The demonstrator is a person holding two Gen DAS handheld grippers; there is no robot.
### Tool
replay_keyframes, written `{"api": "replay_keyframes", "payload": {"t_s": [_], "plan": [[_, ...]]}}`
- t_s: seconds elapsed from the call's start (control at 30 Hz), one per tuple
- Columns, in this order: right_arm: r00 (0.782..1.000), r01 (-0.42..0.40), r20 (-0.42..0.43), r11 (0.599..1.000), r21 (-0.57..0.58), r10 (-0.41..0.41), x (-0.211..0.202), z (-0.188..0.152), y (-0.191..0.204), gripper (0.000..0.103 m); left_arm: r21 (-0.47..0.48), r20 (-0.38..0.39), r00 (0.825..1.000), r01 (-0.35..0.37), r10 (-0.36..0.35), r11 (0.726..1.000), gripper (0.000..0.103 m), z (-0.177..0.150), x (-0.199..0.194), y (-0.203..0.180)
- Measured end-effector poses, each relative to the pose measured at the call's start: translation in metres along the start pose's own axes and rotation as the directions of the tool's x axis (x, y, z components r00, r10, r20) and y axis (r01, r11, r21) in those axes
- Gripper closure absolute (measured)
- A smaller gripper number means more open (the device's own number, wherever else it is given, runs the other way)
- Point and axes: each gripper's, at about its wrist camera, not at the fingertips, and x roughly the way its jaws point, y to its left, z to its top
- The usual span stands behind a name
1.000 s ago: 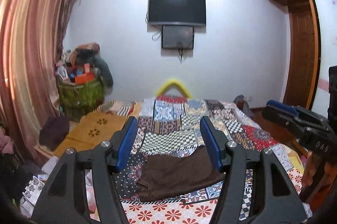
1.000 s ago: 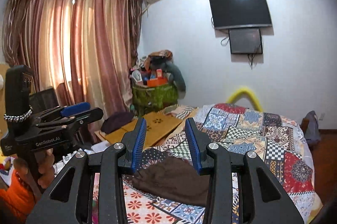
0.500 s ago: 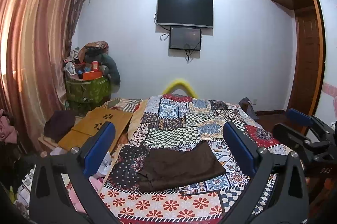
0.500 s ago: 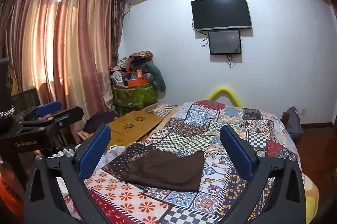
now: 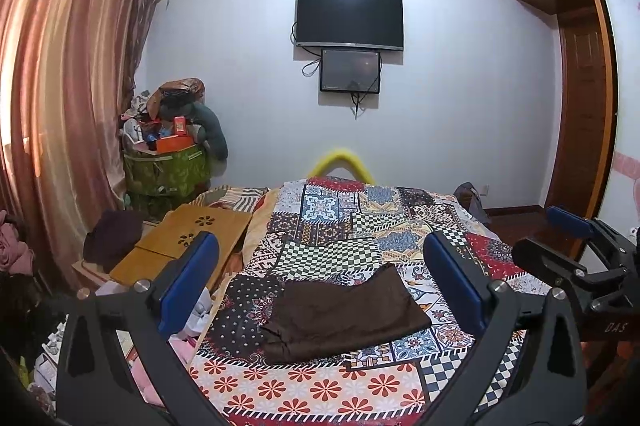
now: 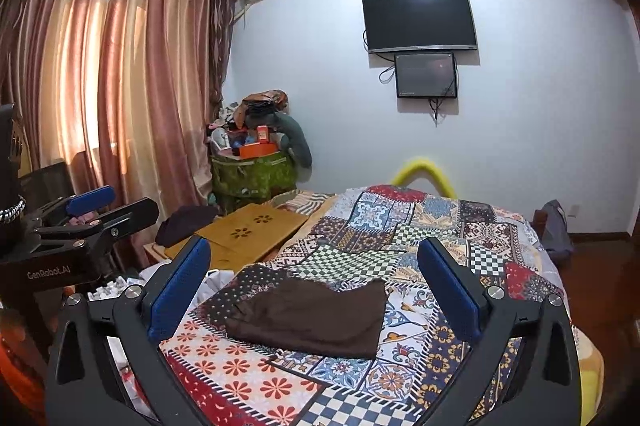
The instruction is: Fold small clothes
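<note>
A dark brown garment lies folded flat on the patchwork bedspread, near its front end. My left gripper hovers above and short of it, its blue-padded jaws wide open and nothing between them. My right gripper hangs the same way, open and clear of the cloth. Each gripper also shows from the side in the other's view: the right gripper at the right edge, the left gripper at the left edge. Neither touches the garment.
A wooden lap table leans beside the bed on the left, with a dark cloth heap next to it. A green bag piled with clutter stands by the curtain. A dark bag sits on the floor at the right.
Both grippers' jaws have spread from narrow to wide open. The right wrist view has swung a little to the right. The brown garment has stayed flat on the bed.
</note>
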Motion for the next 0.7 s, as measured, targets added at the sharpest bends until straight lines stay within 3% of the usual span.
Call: {"api": "replay_keyframes", "payload": {"t_s": [0.7], "plan": [[1.000,0.009,-0.011,1.000,0.008,-0.008,-0.0015,-0.0001,-0.0027,0.000,-0.002,-0.009,1.000,0.009,-0.009,1.000,0.000,-0.0006,0.0062,0.0038]]}}
